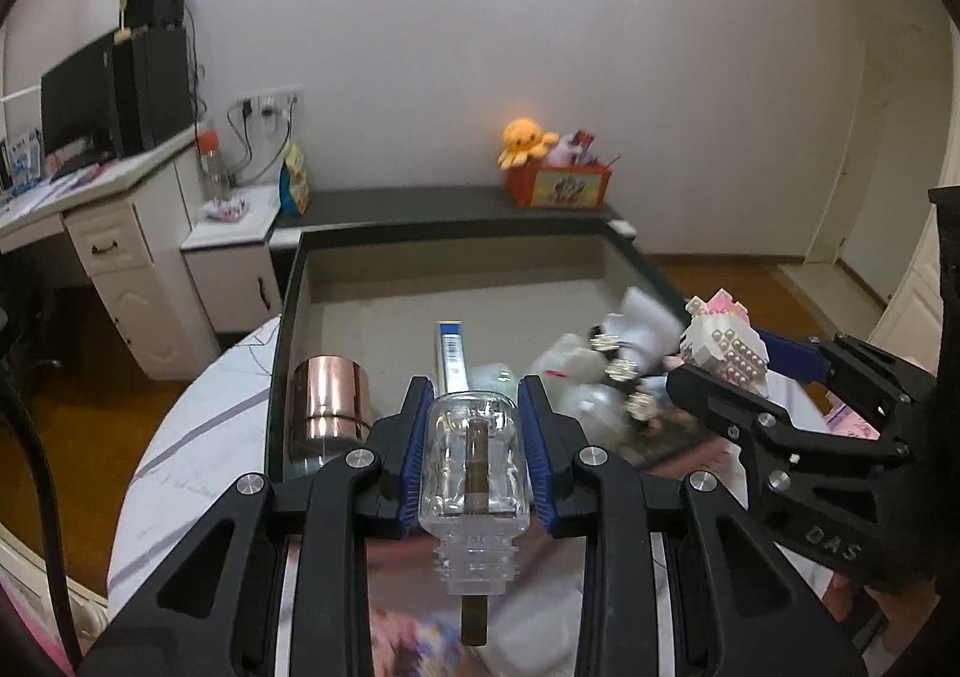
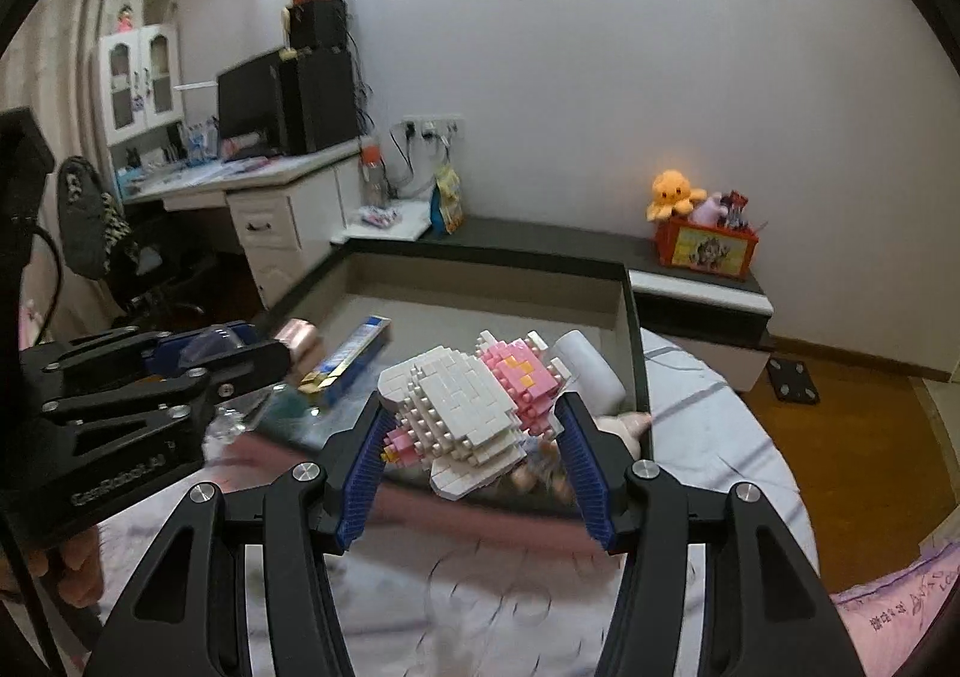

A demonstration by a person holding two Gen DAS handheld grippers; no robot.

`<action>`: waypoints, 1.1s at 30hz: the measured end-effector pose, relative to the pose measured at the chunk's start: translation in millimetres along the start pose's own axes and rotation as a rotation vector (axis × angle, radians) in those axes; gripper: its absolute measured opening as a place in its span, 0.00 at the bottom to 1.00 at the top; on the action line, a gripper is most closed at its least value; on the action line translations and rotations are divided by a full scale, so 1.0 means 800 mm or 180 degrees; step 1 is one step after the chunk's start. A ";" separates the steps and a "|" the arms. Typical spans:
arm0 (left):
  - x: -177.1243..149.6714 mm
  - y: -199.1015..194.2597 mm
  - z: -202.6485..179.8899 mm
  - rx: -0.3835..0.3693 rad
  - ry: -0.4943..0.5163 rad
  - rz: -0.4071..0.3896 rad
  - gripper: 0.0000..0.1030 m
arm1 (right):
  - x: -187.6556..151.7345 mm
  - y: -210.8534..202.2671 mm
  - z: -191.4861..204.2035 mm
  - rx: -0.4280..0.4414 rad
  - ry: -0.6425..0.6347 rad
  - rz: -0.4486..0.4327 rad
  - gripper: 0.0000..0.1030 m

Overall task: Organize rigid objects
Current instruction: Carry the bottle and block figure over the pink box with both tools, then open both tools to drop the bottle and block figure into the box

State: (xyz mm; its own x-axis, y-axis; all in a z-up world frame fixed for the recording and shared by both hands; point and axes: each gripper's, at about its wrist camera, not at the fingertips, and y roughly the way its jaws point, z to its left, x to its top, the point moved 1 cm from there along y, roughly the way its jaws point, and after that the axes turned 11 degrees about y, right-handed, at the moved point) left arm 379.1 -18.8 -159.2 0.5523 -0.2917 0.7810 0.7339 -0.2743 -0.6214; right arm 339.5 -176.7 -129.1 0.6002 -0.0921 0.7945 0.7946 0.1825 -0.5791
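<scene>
My left gripper [image 1: 474, 407] is shut on a clear glass bottle [image 1: 474, 461] with a brown stick inside, held over the near edge of the dark-rimmed storage box [image 1: 288, 311]. My right gripper [image 2: 471, 425] is shut on a white and pink brick-built figure [image 2: 474, 407], held over the box's near right part; the figure also shows in the left wrist view [image 1: 729, 344]. In the box lie a copper-coloured cup [image 1: 330, 401], a long blue and white carton [image 1: 451, 353], a white bottle [image 2: 591, 371] and other small items.
The box sits on a white patterned cloth [image 2: 720, 437]. Behind it runs a dark low shelf [image 1: 420, 203] with an orange toy bin and a yellow plush octopus [image 1: 525, 140]. A white desk [image 1: 114, 233] with a monitor stands at left.
</scene>
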 end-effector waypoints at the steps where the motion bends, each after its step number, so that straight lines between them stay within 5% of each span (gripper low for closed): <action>1: 0.002 0.011 0.004 0.0015 0.0002 0.0030 0.29 | 0.001 0.011 -0.003 -0.0027 0.0006 0.0040 0.55; 7: 0.006 0.038 0.012 0.0165 0.0038 0.0058 0.32 | -0.001 0.055 -0.017 -0.0078 0.0030 0.0199 0.55; 8: 0.006 0.038 0.012 0.0169 0.0026 0.0040 0.37 | -0.002 0.057 -0.018 -0.0062 0.0053 0.0201 0.56; 9: 0.006 0.035 0.013 0.0182 0.0019 0.0032 0.56 | -0.002 0.058 -0.021 -0.0057 0.0082 0.0194 0.63; 10: 0.005 0.030 0.012 0.0203 0.0012 -0.0004 0.74 | -0.002 0.056 -0.022 -0.0072 0.0102 0.0176 0.83; 13: 0.004 -0.001 0.010 0.0388 0.0016 -0.0198 0.86 | 0.002 0.038 -0.020 -0.0055 0.0096 0.0032 0.88; 18: 0.002 -0.074 0.003 0.0401 -0.0080 -0.0467 0.92 | 0.014 -0.015 -0.015 -0.0027 0.0130 -0.0206 1.00; 33: -0.052 -0.298 -0.076 0.0817 0.0038 -0.1138 0.99 | -0.016 -0.251 0.037 -0.0027 -0.0046 -0.1025 1.00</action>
State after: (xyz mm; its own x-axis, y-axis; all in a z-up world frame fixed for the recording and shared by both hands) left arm 157.2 2.8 -47.5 0.2422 -0.2308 0.9424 0.9534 -0.1237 -0.2753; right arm 169.5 -183.1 -17.7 0.3164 -0.1299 0.9397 0.9442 0.1382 -0.2988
